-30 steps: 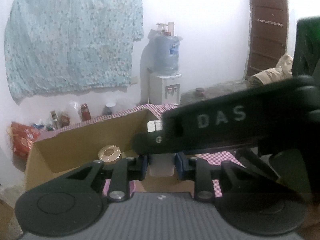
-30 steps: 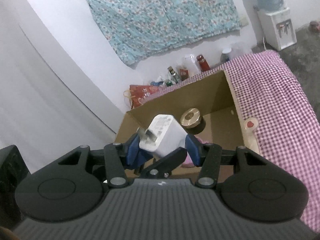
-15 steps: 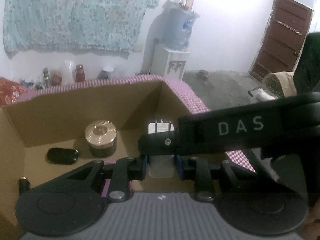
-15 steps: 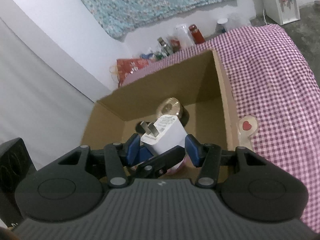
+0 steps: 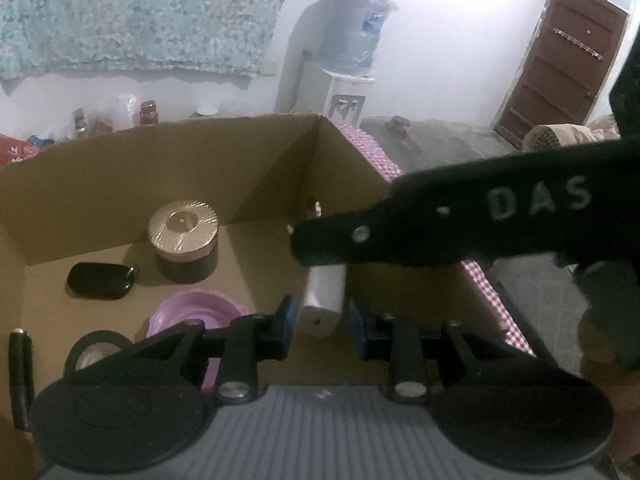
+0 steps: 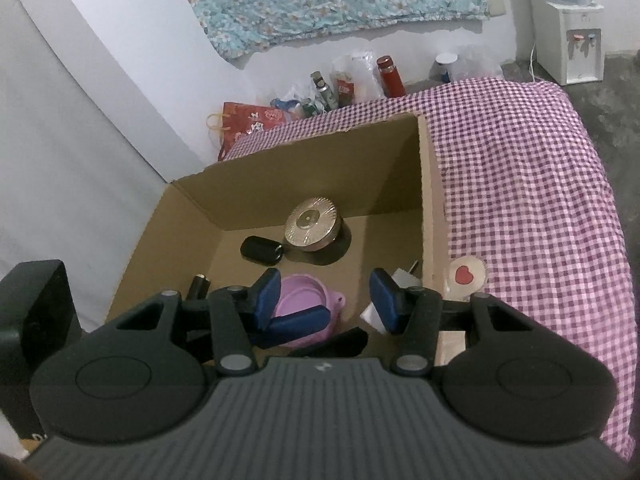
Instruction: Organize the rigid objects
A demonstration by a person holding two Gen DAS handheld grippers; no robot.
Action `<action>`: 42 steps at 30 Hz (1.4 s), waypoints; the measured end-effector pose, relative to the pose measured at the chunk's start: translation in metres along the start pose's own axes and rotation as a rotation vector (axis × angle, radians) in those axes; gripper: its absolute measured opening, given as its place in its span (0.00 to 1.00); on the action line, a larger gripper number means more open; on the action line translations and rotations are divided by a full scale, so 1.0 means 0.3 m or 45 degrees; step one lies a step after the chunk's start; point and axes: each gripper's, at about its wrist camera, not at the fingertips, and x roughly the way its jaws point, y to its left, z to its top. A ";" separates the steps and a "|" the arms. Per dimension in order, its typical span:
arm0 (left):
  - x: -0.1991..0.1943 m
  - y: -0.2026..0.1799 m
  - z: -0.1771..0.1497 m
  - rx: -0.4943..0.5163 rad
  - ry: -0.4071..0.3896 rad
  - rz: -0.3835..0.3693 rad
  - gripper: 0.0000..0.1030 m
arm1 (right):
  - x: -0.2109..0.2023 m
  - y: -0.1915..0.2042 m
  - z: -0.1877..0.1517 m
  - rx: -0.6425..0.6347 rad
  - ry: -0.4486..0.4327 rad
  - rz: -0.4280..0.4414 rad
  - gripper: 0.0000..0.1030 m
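Observation:
An open cardboard box (image 6: 430, 216) (image 5: 120, 168) stands on the purple checked cloth. A white plug charger (image 5: 323, 298) hangs or falls between my left gripper (image 5: 319, 318) fingers, which stand apart from it. In the right wrist view the charger (image 6: 402, 282) lies by the box's right wall, behind the right finger. My right gripper (image 6: 326, 294) is open and empty above the box. The right gripper's black arm marked DAS (image 5: 460, 224) crosses the left wrist view above the charger.
In the box lie a round gold-lidded jar (image 6: 312, 222), a black key fob (image 6: 260, 249), a purple bowl (image 6: 306, 300), a tape roll (image 5: 96, 350) and a black cylinder (image 5: 20, 372). A heart sticker (image 6: 466, 274) is on the cloth. Bottles (image 6: 360, 80) and a water dispenser (image 6: 568, 36) stand behind.
My right gripper has opened and let go of the white charger, which has dropped to the box's right wall. Both grippers have moved closer over the box. My left gripper has opened slightly.

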 end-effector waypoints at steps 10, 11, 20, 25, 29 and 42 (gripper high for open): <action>-0.101 -0.008 -0.047 0.056 -0.061 0.024 0.52 | -0.107 -0.043 -0.038 0.110 -0.084 0.065 0.49; -0.118 -0.011 -0.051 0.065 -0.072 0.028 0.56 | -0.122 -0.046 -0.042 0.117 -0.092 0.067 0.49; -0.340 -0.012 -0.114 0.131 -0.204 0.071 0.86 | -0.175 0.039 -0.018 0.074 -0.061 0.024 0.54; -0.475 0.026 -0.193 0.166 -0.276 0.099 0.92 | -0.080 0.083 0.021 0.123 0.121 -0.015 0.65; -0.559 0.086 -0.265 0.153 -0.311 0.111 0.97 | 0.030 0.104 0.047 0.144 0.263 -0.135 0.69; -0.697 0.302 -0.414 -0.003 -0.400 0.192 0.98 | 0.269 0.200 0.115 0.164 0.445 -0.485 0.86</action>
